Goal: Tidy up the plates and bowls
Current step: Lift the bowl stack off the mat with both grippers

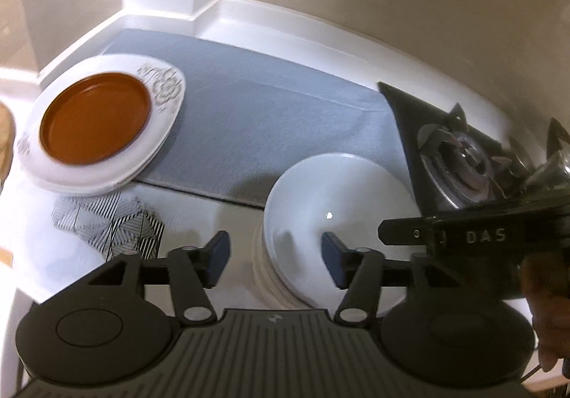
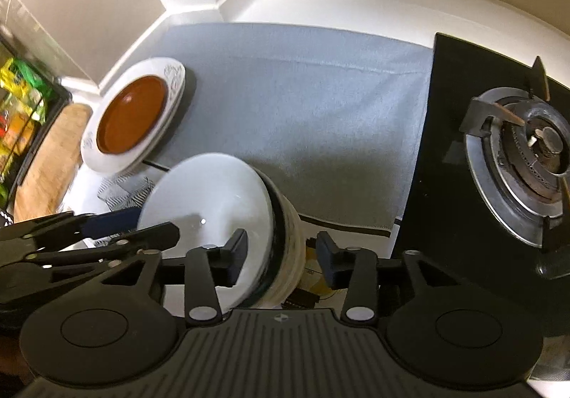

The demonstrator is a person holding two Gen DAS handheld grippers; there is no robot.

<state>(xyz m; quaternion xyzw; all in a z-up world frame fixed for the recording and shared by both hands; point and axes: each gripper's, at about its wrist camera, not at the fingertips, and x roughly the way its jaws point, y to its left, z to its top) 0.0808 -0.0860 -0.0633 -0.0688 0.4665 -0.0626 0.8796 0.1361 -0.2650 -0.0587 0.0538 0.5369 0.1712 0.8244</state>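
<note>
Left claw (image 1: 272, 260) nearest the lens, fingers parted, straddling the left rim of the white bowl stack (image 1: 331, 220) – pads not pressing it, so released. No earlier view to compare. The stack's rims show layered at about 6 o'clock of the top bowl, which is glossy and empty with one light glint.

Right claw (image 2: 281, 257) also spread, its left finger (image 2: 237, 257) over the top bowl's inner face, the right finger clear of the stack's outer wall; nothing gripped. In the right wrist view the bowl stack (image 2: 213, 205) looks tilted toward 10 o'clock – may be fisheye, cannot tell. The left claw enters that view from 9 o'clock, a tip reaching the bowl's rim.

Brown plate (image 1: 96, 120) sits on a white patterned plate (image 1: 164, 95) at 10 o'clock from the bowls, well apart, half on the grey mat (image 1: 267, 113). A striped black-and-white item (image 1: 117, 223) lies just below those plates. The mat covers the white worktop (image 1: 320, 41) toward the back wall. Gas burner (image 2: 530, 155) on black hob at 3 o'clock. A hand (image 1: 548, 294) shows at the right edge of the left wrist view.
</note>
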